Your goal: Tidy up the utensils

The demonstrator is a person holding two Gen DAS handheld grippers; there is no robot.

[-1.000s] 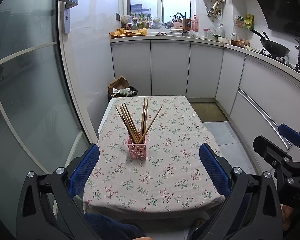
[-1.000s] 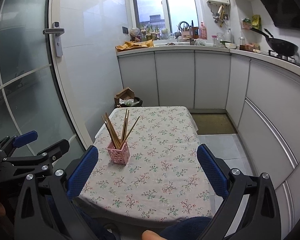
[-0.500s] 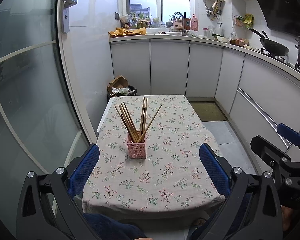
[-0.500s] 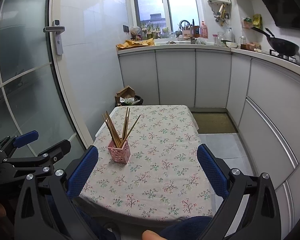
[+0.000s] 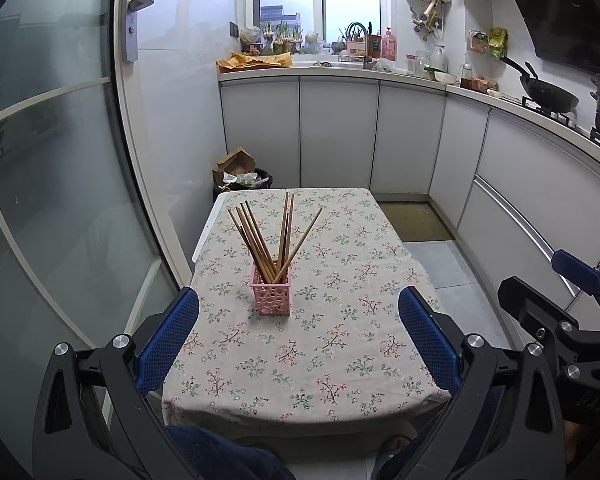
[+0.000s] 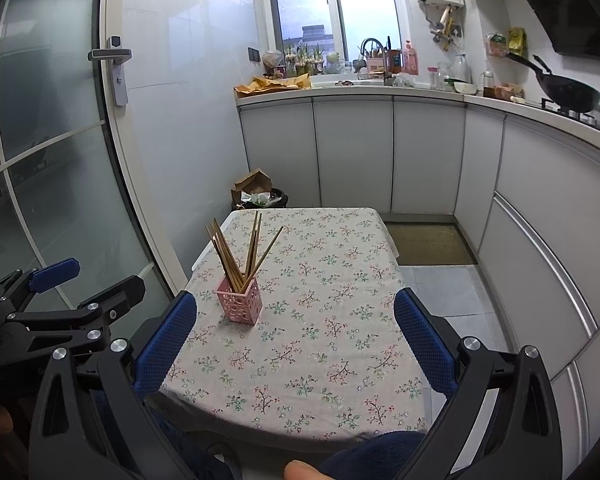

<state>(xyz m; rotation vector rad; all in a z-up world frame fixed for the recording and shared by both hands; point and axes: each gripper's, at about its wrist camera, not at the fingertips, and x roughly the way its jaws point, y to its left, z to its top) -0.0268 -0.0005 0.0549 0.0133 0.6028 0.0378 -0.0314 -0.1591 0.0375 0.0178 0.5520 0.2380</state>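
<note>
The left tongs (image 5: pixel 299 334) and the right tongs (image 6: pixel 295 338) are both spread wide apart and carry nothing. Each pair is held level, back from the near edge of the worktop (image 5: pixel 340 360), fingers pointing forward over the floral cloth. The left tongs appear at the left margin of the right wrist view, and the right tongs at the right margin of the left wrist view, so the two tools sit side by side, well apart.

The chopsticks (image 5: pixel 274 236) stand in the pink perforated holder (image 5: pixel 271 295), ahead of both tongs and centred between the fingers of the left pair; from the right tongs the holder (image 6: pixel 239 306) lies ahead and toward the left finger. The sticks lean outward in a loose fan because the holder is wider than the bundle. No loose utensil is visible on the cloth.

Judgement: the utensils look already gathered, and the retracted, unloaded pose suits either a completed task or a start position. The tall sticks make the light holder prone to tipping if nudged.
</note>
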